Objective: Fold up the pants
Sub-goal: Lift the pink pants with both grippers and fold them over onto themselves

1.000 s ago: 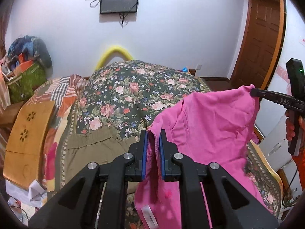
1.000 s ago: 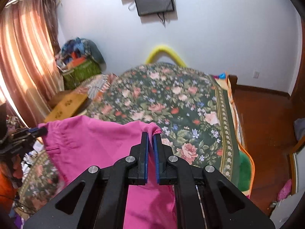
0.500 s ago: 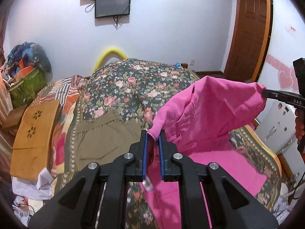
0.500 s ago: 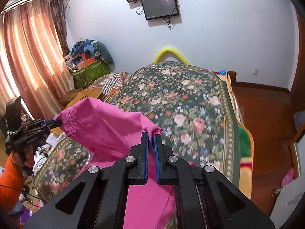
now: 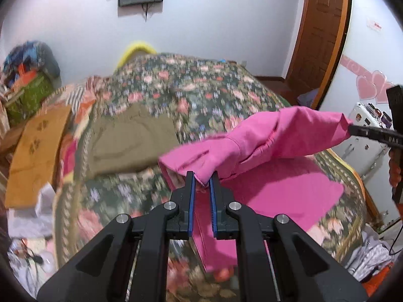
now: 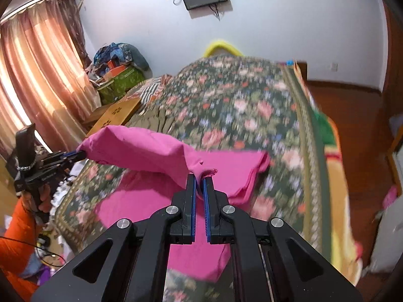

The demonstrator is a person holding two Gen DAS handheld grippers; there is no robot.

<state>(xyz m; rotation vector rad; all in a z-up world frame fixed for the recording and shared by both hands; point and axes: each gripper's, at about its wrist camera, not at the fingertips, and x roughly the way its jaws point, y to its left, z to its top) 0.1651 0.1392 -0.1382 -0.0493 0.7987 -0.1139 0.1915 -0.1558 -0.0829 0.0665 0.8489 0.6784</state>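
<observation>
Bright pink pants (image 5: 272,136) hang between my two grippers above a floral bed, their lower part lying on the bedspread (image 5: 289,196). My left gripper (image 5: 201,176) is shut on one corner of the waist edge. My right gripper (image 6: 199,176) is shut on the other corner of the pink pants (image 6: 141,151). Each gripper shows in the other's view: the right one at the far right (image 5: 352,129), the left one at the left (image 6: 78,154).
Olive-green pants (image 5: 131,141) lie flat on the floral bedspread (image 5: 201,93) to the left. A wooden board (image 5: 35,151) leans at the bed's left side. Clutter and bags (image 6: 118,75) sit by the curtain. A wooden door (image 5: 322,32) stands at right.
Both grippers have come down and forward with the pants. The held waist edge now hangs lower and flatter, and more of the pink cloth lies on the bed.
</observation>
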